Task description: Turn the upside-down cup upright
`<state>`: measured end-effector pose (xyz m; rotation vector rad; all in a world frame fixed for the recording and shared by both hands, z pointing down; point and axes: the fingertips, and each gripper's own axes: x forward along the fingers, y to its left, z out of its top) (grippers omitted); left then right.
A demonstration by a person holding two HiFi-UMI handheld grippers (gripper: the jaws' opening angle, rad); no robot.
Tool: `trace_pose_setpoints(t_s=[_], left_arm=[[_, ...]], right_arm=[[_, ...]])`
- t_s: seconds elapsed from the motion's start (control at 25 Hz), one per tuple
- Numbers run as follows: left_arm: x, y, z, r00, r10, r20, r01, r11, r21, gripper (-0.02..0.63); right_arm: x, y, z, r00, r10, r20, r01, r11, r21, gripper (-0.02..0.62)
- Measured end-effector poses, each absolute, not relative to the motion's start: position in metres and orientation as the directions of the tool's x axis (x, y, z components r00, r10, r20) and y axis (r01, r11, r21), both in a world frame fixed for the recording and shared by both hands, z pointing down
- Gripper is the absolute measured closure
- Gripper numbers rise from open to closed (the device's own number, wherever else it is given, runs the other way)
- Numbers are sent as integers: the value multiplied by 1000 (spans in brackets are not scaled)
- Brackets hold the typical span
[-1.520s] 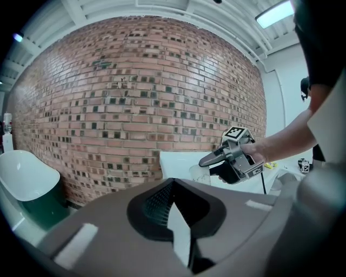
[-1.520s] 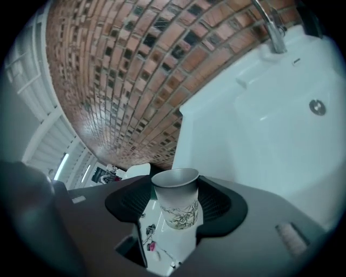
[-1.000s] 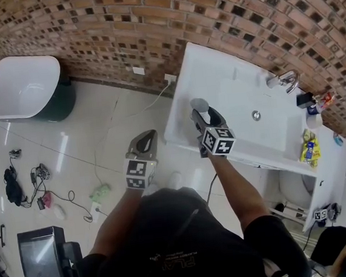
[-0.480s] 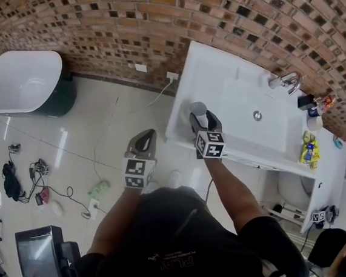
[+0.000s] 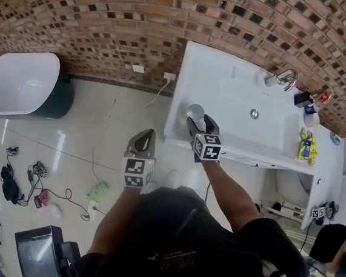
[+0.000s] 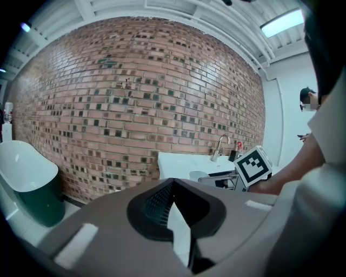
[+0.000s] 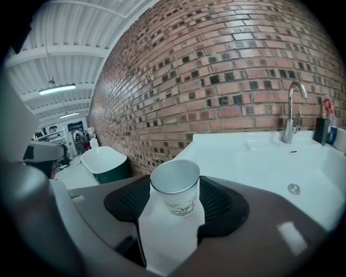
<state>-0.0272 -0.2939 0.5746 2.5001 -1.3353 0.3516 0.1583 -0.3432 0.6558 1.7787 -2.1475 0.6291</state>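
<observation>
A small white cup (image 7: 175, 186) with a faint print on its side stands upright, mouth up, between the pads of my right gripper (image 7: 174, 208), which is shut on it. From the head view the cup (image 5: 195, 112) hangs over the near left corner of the white sink counter (image 5: 228, 81), held by the right gripper (image 5: 197, 123). The left gripper view catches the cup (image 6: 199, 175) beside the marker cube. My left gripper (image 5: 143, 142) hovers over the floor left of the counter, shut with nothing in it (image 6: 174, 213).
A faucet (image 5: 283, 80) and drain (image 5: 254, 114) sit in the basin; bottles (image 5: 308, 147) stand at the counter's right end. A white tub (image 5: 19, 86) lies far left by the brick wall. Cables (image 5: 37, 184) and a monitor (image 5: 41, 257) occupy the floor.
My right gripper has turned at the wrist and shifted slightly left and nearer with the cup. The left gripper has stayed put.
</observation>
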Motion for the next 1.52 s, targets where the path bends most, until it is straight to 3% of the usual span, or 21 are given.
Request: trace_pose_setpoints(t_s=[0.44, 1.0, 1.52], left_arm=[[-17, -280, 564, 586, -747, 313, -804, -583, 116, 607], [-11, -246, 528, 682, -700, 212, -724, -687, 61, 607], [-6, -211, 520, 733, -656, 176, -675, -734, 73, 607]], right_arm=[[151, -320, 632, -187, -877, 444, -982, 168, -82, 270], [126, -232, 553, -47, -960, 276, -998, 59, 37, 559], [122, -162, 507, 77, -981, 181, -995, -65, 74, 582]])
